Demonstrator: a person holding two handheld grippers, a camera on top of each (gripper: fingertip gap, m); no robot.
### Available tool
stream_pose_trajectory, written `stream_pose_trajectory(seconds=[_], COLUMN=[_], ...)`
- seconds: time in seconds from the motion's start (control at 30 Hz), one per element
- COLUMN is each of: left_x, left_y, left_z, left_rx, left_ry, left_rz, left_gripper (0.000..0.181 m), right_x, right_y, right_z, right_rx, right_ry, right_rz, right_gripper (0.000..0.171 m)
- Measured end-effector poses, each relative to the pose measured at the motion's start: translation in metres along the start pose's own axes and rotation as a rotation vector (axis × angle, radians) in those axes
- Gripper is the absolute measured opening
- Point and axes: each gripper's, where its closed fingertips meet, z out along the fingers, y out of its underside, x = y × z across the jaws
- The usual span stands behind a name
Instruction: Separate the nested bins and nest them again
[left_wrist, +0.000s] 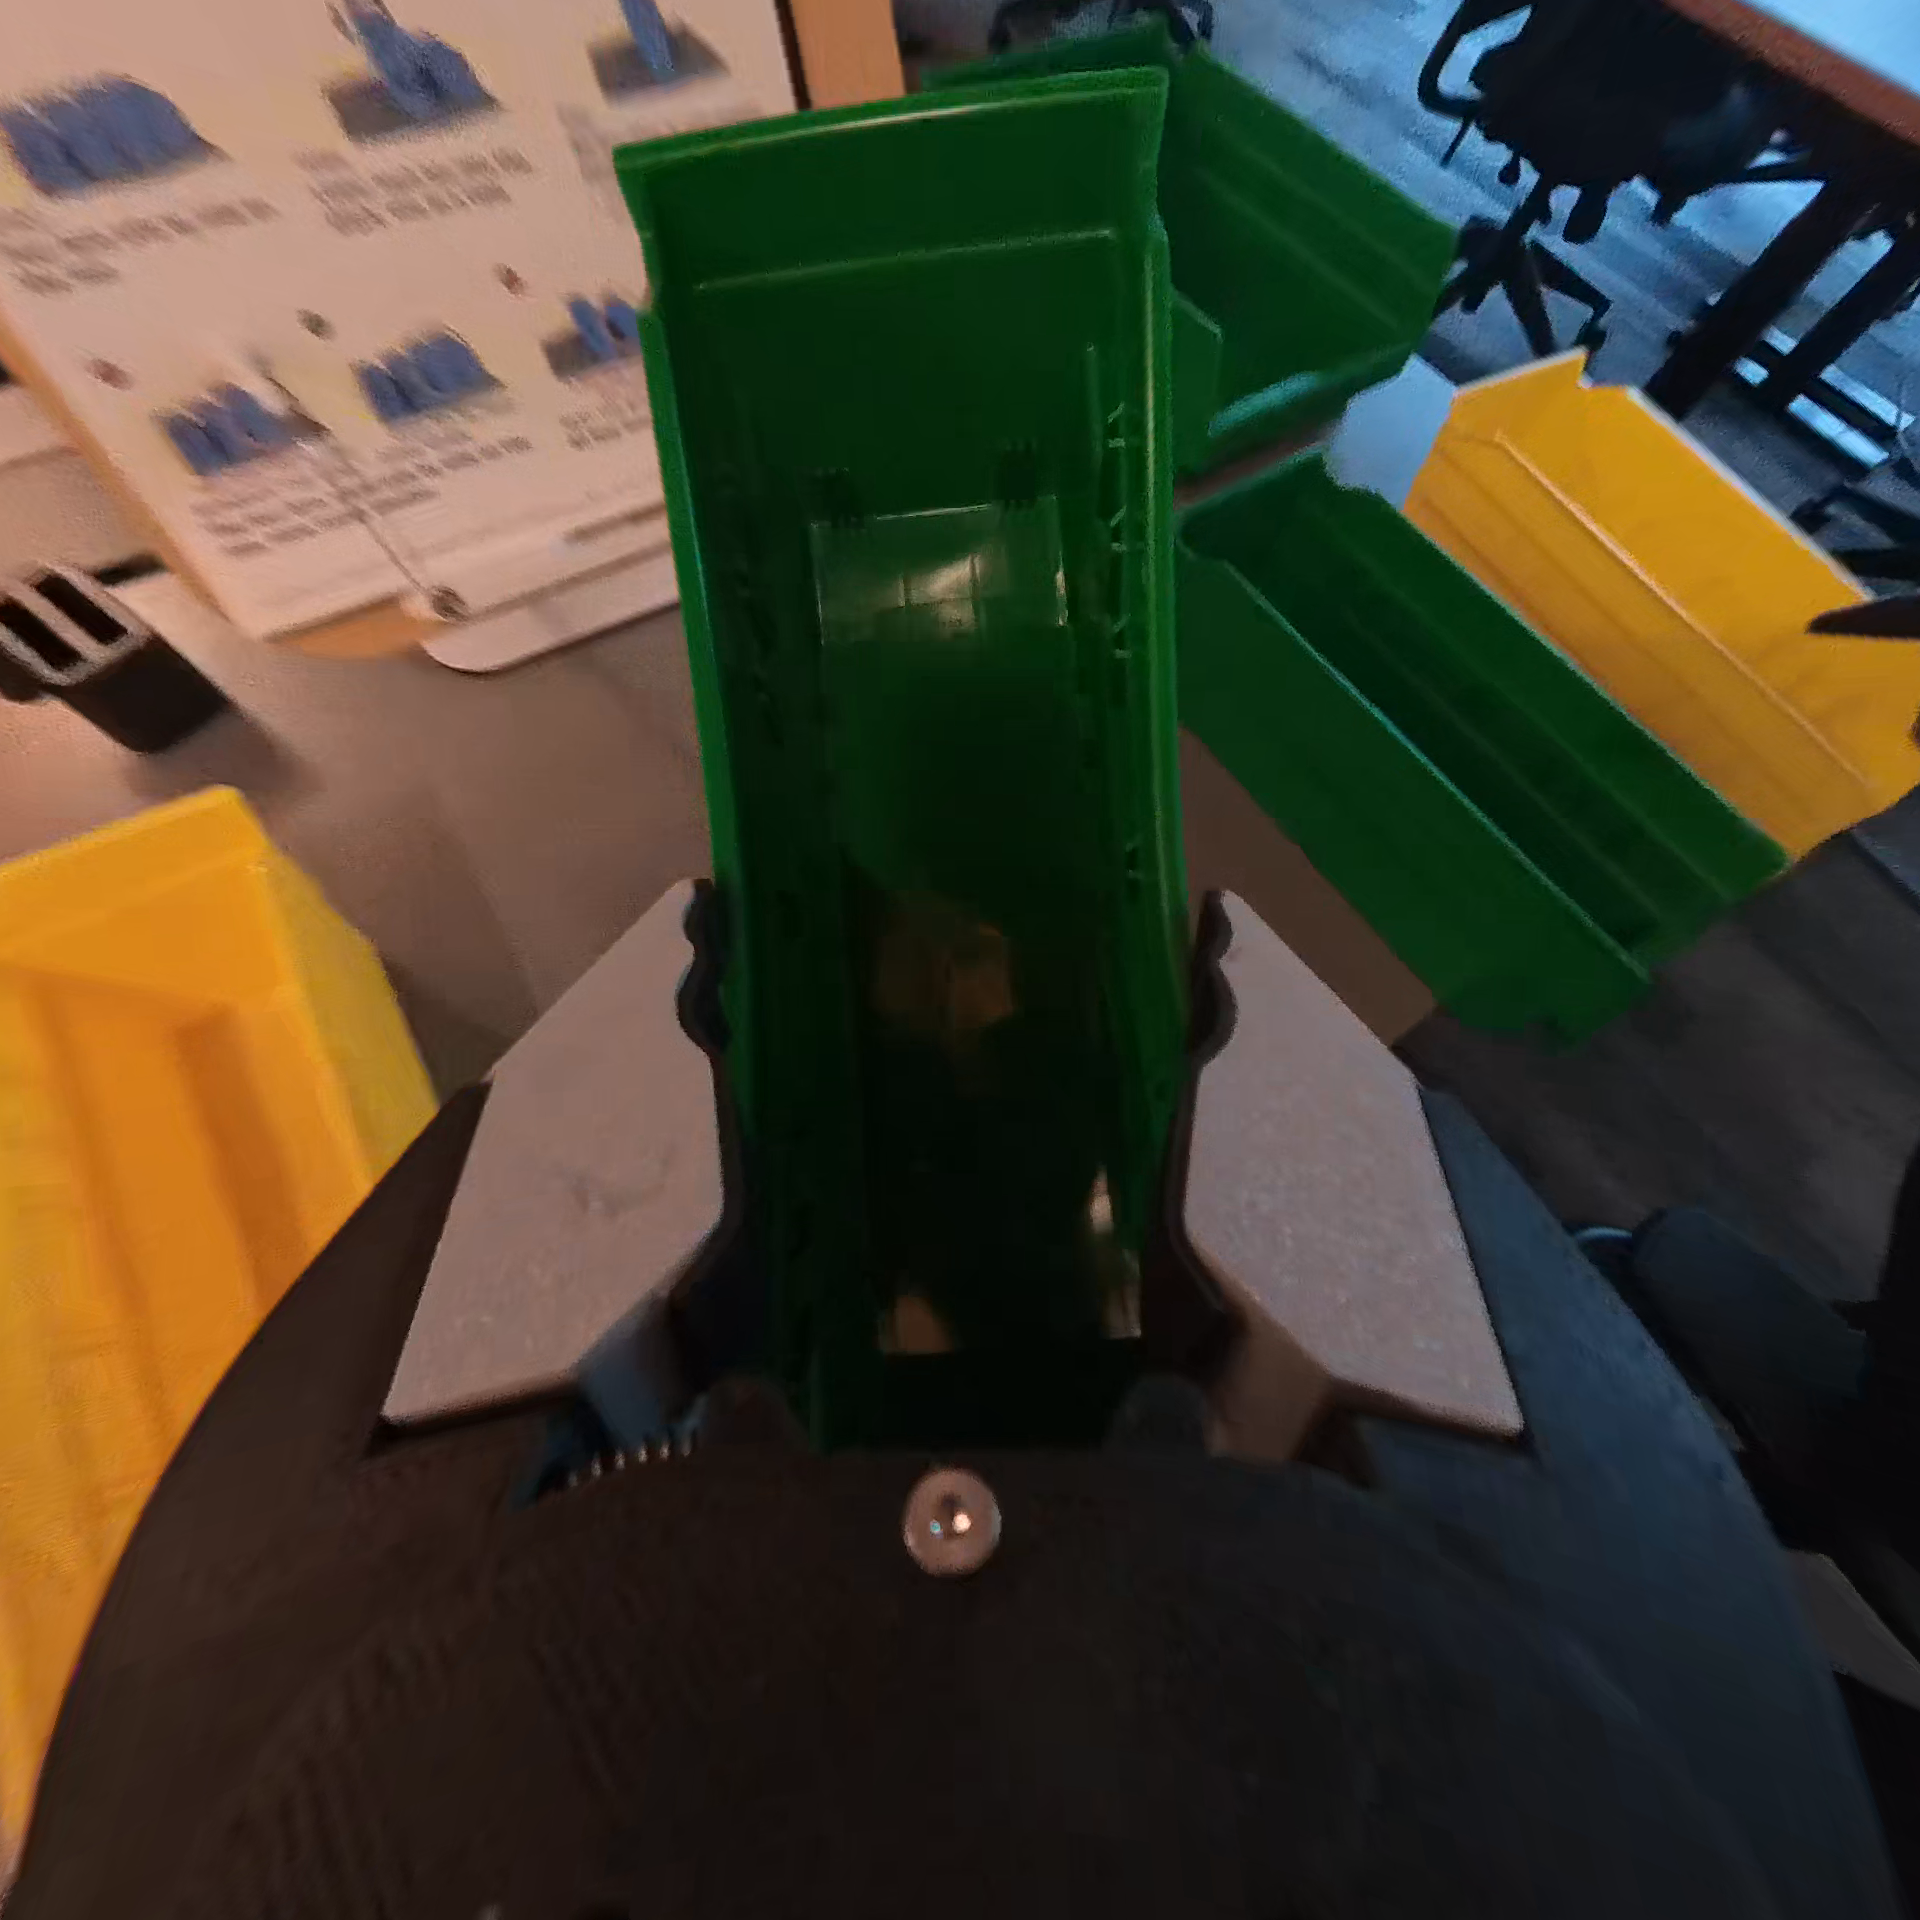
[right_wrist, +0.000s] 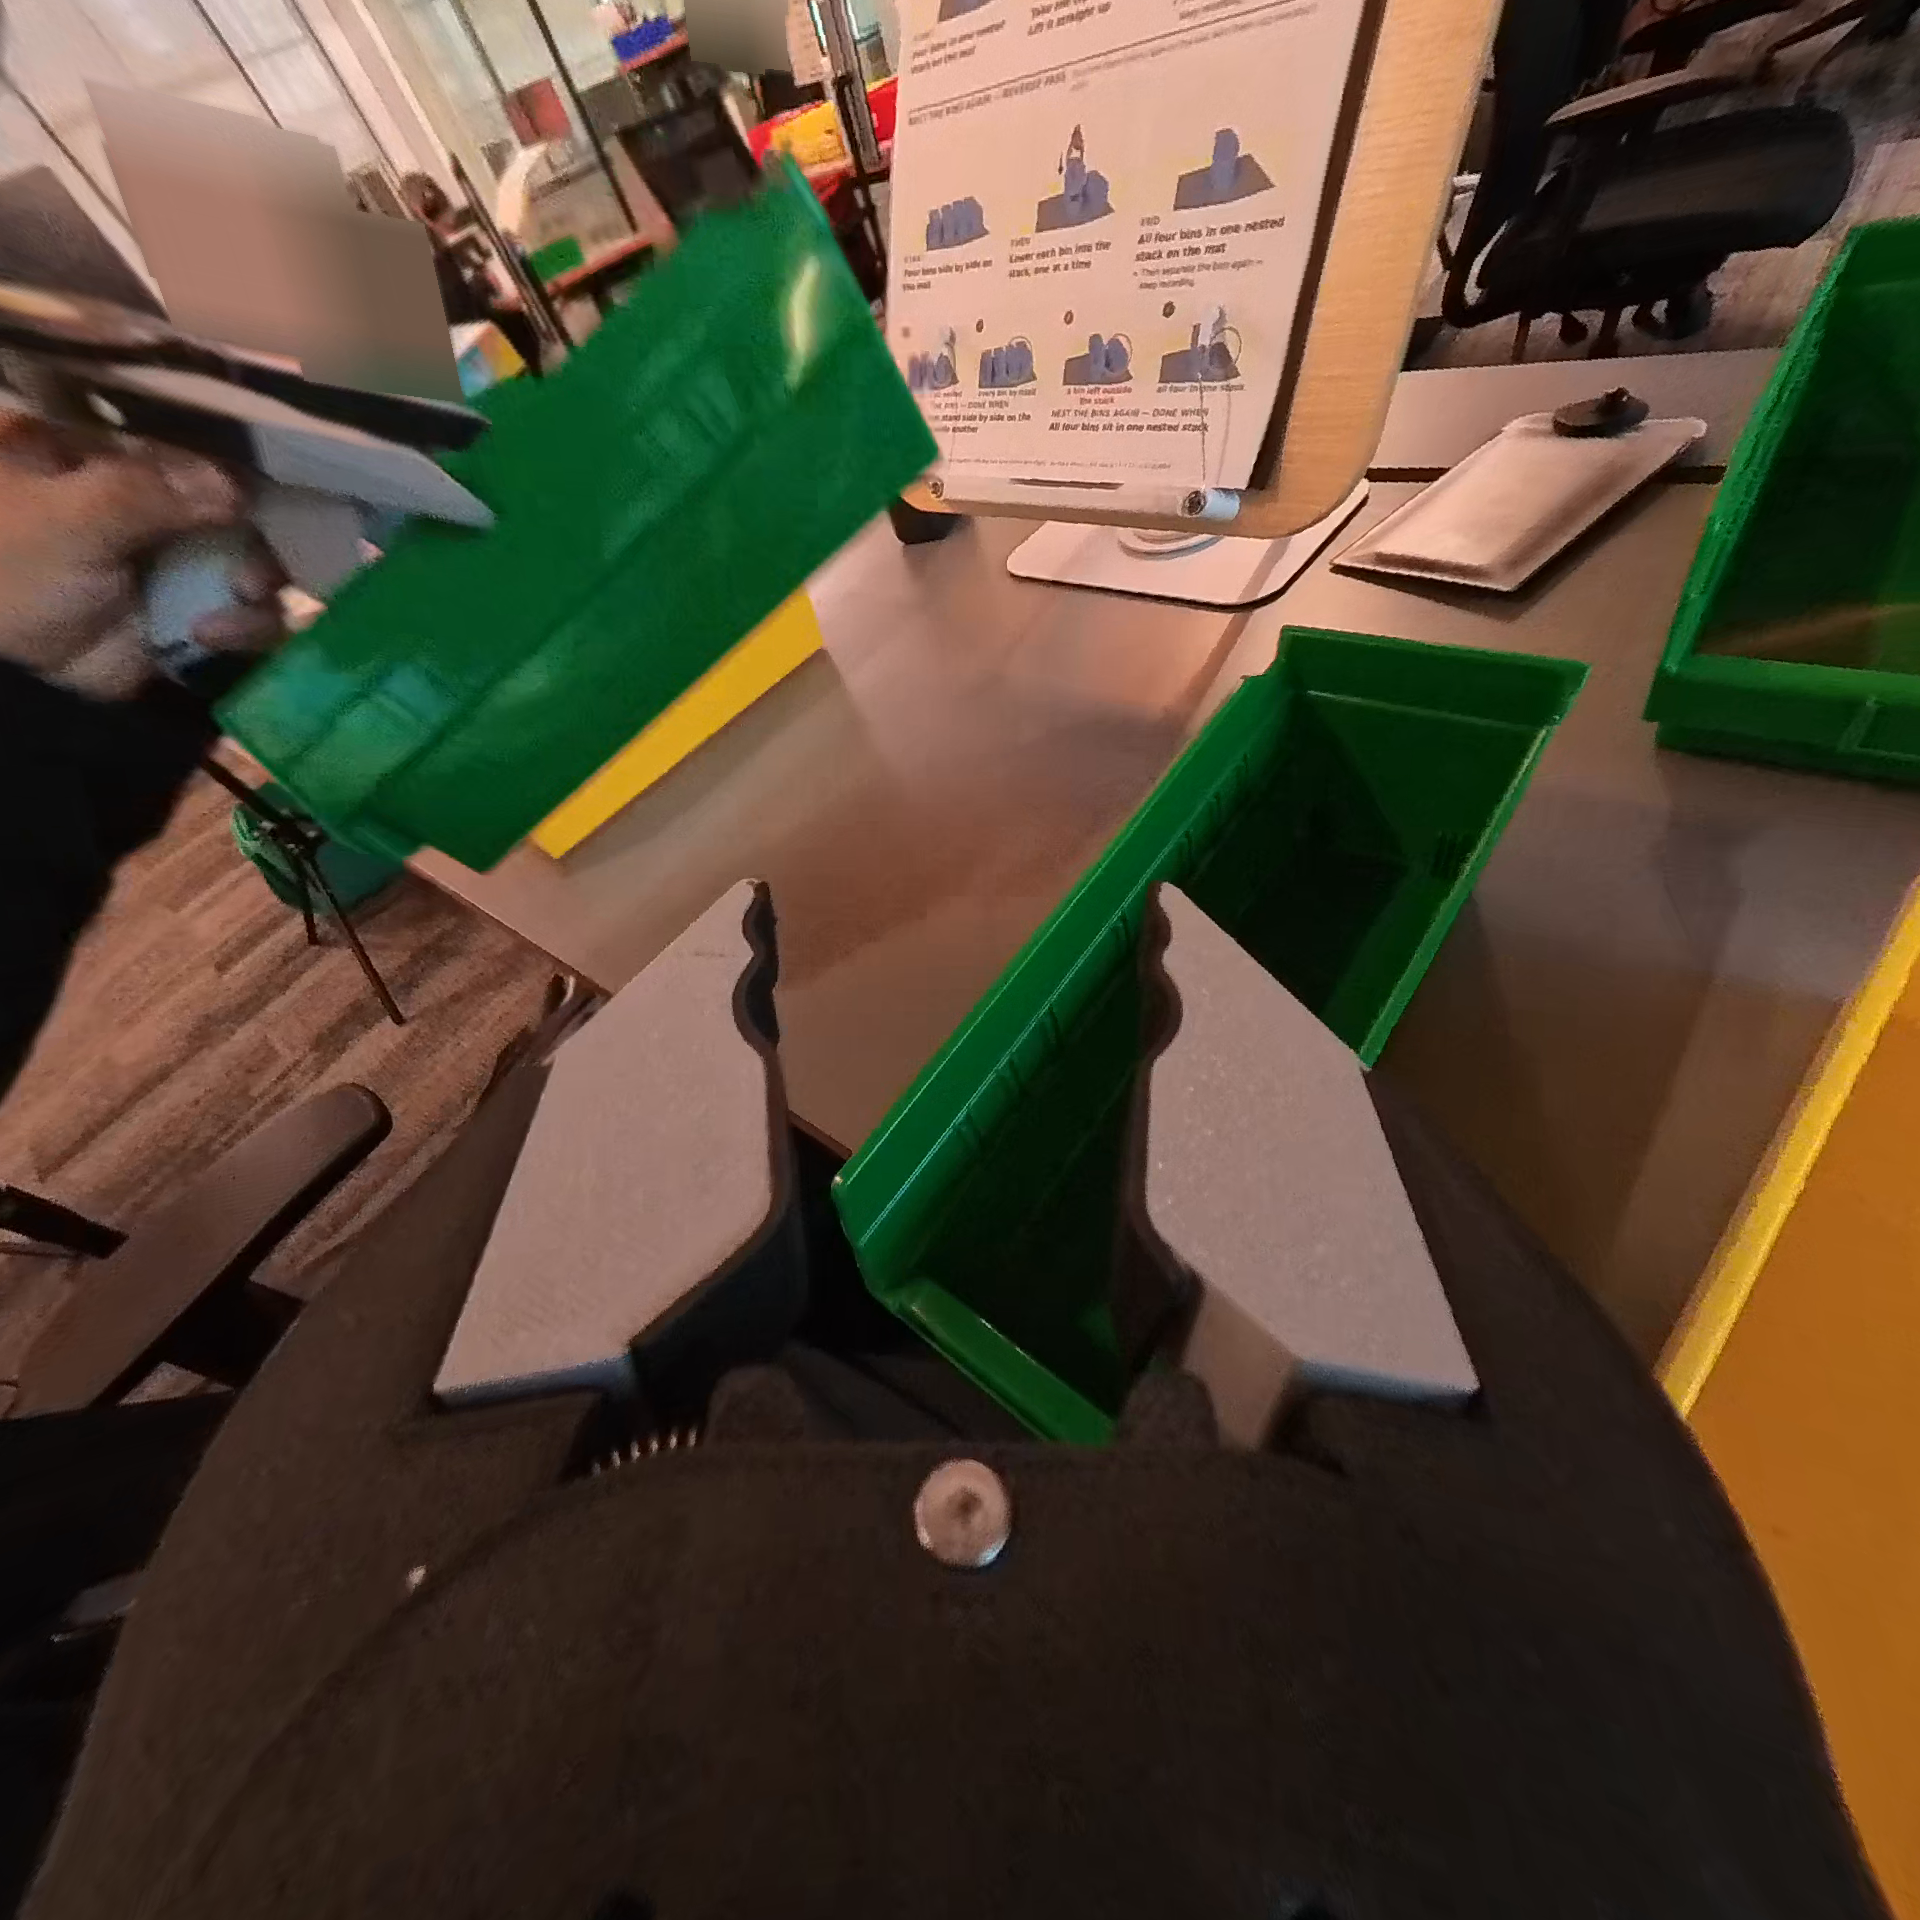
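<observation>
Long green plastic bin (left_wrist: 914, 644) held aloft; second green open-topped bin (right_wrist: 1340, 831) on the brownish-grey table (right_wrist: 987, 707). Yellow plastic bins at left (left_wrist: 177, 1039) and far right (left_wrist: 1662, 582). White instruction board (right_wrist: 1112, 260) bearing blue pictures, apparently of bins. Gripper fingers (right_wrist: 644, 1153) grey with black edges.

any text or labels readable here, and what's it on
I won't quote any writing; here is what bears it.
Instruction sheet on the upright stand: printed lines under blue bin pictures, blurred in the left wrist view.
Green bins, yellow bins, both grippers: no writing visible.
</observation>
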Motion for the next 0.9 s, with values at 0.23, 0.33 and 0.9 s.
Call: stream_pose_trajectory(seconds=[0.23, 0.33, 0.9], left_x=[0.014, 0.027, 0.134], left_y=[0.069, 0.059, 0.181], left_z=[0.096, 0.1, 0.038], left_rx=[-0.067, 0.035, -0.336], left_ry=[-0.013, 0.082, 0.208], left_rz=[-0.145, -0.266, 0.789], left_gripper=[0.108, 0.095, 0.082], right_x=[0.004, 0.006, 0.003], right_y=[0.01, 0.007, 0.011], right_z=[0.002, 0.0, -0.026], right_rx=[-0.067, -0.058, -0.066], right_ry=[0.006, 0.016, -0.041], right_rz=[-0.036, -0.034, -0.108], right_gripper=[0.068, 0.068, 0.065])
